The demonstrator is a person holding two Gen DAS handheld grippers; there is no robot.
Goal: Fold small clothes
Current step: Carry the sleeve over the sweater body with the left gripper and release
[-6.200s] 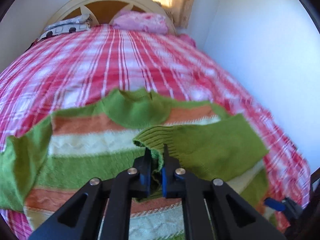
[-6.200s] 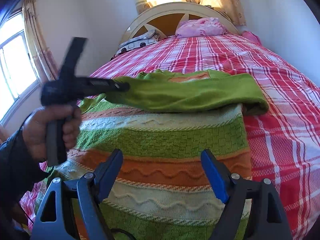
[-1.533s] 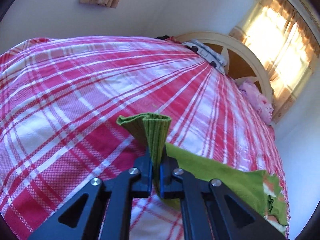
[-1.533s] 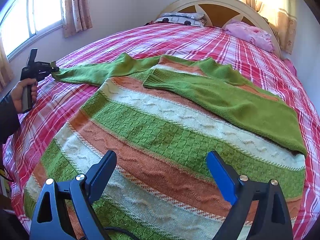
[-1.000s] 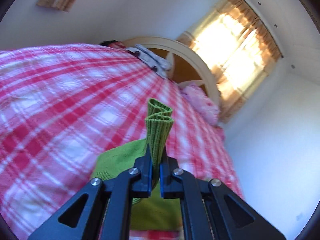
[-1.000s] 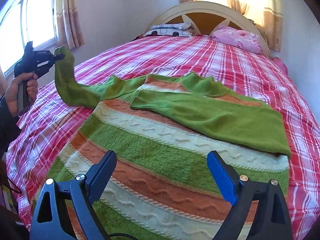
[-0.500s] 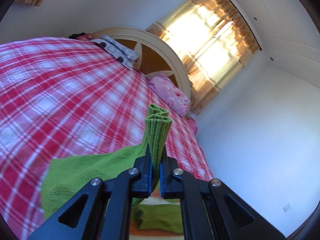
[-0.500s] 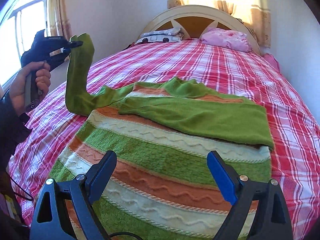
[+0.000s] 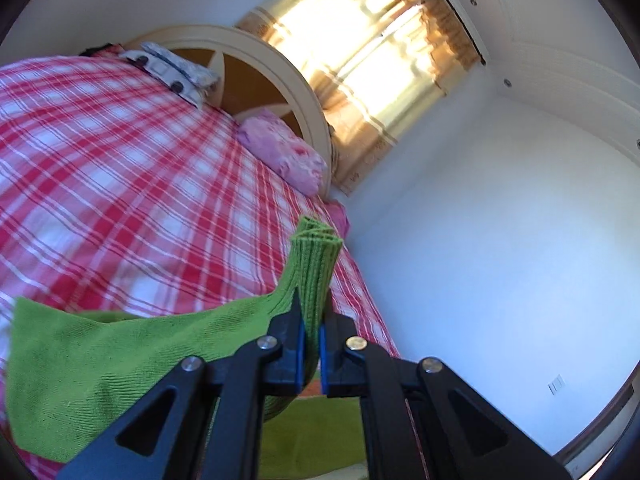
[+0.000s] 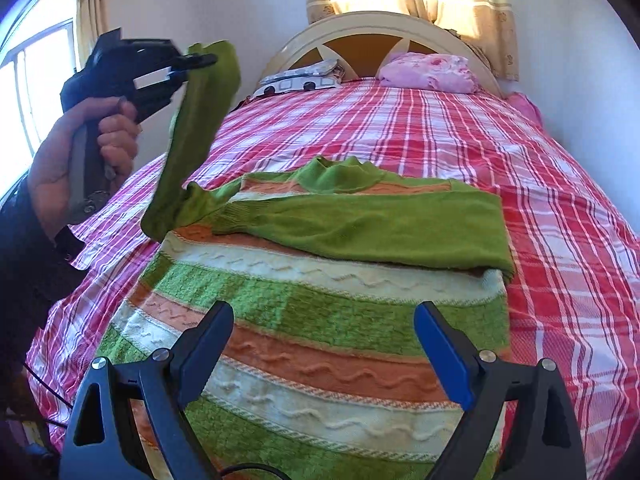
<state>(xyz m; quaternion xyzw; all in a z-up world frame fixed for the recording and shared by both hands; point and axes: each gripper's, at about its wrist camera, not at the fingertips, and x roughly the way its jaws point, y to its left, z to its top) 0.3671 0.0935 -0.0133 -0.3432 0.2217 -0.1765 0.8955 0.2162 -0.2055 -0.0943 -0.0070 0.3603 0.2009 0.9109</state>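
A striped green, orange and cream knit sweater (image 10: 320, 320) lies flat on the bed. One green sleeve (image 10: 360, 224) is folded across its chest. The other green sleeve (image 10: 192, 136) hangs lifted at the left, its ribbed cuff (image 9: 314, 264) pinched in my left gripper (image 9: 310, 312), which is shut on it. In the right wrist view a hand holds that left gripper (image 10: 200, 60) high above the bed's left side. My right gripper (image 10: 324, 336) hovers open over the sweater's lower stripes, with nothing between its fingers.
The bed has a red and white plaid cover (image 10: 520, 160) and a cream arched headboard (image 10: 384, 28). A pink pillow (image 10: 432, 72) and a patterned pillow (image 10: 304, 76) lie at its head. White walls and curtained windows surround the bed. A cable (image 10: 44, 392) trails at lower left.
My left gripper has lifted the sleeve cuff off the bed and swung it up and inward toward the sweater. The right gripper shifted slightly and stayed open.
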